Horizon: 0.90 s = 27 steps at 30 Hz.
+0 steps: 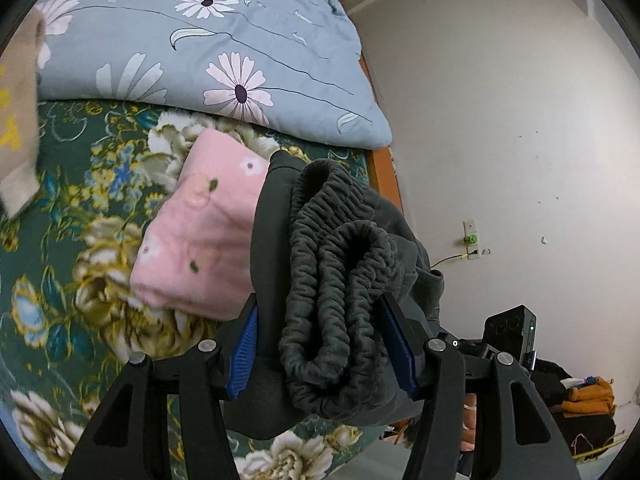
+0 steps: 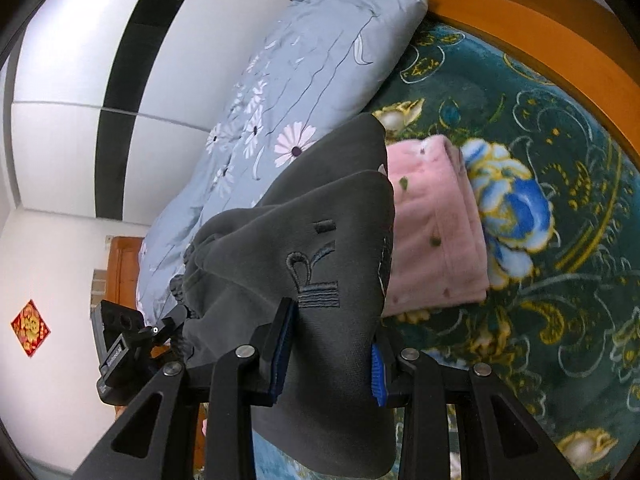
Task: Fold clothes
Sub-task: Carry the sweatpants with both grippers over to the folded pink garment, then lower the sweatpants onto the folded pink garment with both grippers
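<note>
Folded dark grey trousers (image 1: 336,280) clamped between both grippers' jaws, above pink garment (image 1: 196,232)

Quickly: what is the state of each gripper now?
Left gripper: closed on the elastic waistband end of the folded dark grey trousers.
Right gripper: closed on the same trousers.

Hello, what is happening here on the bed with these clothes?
A person is folding clothes with a hand-held gripper in each hand. Both are shut on one folded dark grey garment: the left hand-held gripper clamps its bunched elastic waistband, the right hand-held gripper the plain end with embroidered letters. The garment is held above the green floral bedcover, next to a folded pink garment already lying there.
</note>
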{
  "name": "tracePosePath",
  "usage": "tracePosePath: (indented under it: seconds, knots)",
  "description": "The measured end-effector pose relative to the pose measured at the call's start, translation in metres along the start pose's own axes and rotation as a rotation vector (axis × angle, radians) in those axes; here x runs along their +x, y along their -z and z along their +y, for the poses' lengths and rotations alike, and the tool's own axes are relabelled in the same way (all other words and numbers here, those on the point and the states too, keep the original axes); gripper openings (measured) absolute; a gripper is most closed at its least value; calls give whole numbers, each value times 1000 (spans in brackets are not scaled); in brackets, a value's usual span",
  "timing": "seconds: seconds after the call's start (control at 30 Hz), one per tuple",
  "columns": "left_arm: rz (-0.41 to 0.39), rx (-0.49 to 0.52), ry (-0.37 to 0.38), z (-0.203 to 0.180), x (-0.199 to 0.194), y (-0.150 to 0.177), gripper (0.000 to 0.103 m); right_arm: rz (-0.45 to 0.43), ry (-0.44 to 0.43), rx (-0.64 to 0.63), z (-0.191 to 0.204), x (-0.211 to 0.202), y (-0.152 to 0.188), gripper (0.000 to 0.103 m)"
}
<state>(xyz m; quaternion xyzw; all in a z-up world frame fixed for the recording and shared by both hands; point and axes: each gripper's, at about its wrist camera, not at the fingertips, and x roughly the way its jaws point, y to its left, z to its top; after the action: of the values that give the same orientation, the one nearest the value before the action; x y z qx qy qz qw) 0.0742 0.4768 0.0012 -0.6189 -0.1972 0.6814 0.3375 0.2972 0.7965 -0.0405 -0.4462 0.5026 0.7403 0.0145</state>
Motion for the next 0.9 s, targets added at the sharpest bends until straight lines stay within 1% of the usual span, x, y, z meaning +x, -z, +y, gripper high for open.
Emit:
tracePosePath:
  seconds: [0.27, 0.37, 0.5, 0.57, 0.67, 0.73, 0.9]
  knots:
    - [44, -17, -29, 30, 55, -60, 59, 23, 31, 57, -20, 59, -53, 35]
    - [60, -31, -48, 45, 77, -72, 59, 39, 52, 80, -32, 84, -67, 35]
    - [89, -70, -67, 74, 105, -71, 59, 64, 101, 118, -54, 117, -74, 35]
    - [92, -95, -68, 88, 114, -66, 59, 71, 109, 140, -65, 127, -74, 35]
    - [77, -130, -50, 105, 121, -59, 60, 77, 97, 156, -74, 136, -74, 36]
    - [71, -149, -46, 112, 123, -57, 60, 82, 95, 154, -76, 139, -75, 36]
    - [72, -180, -76, 113, 126, -60, 62, 88, 125, 161, -68, 140, -76, 38]
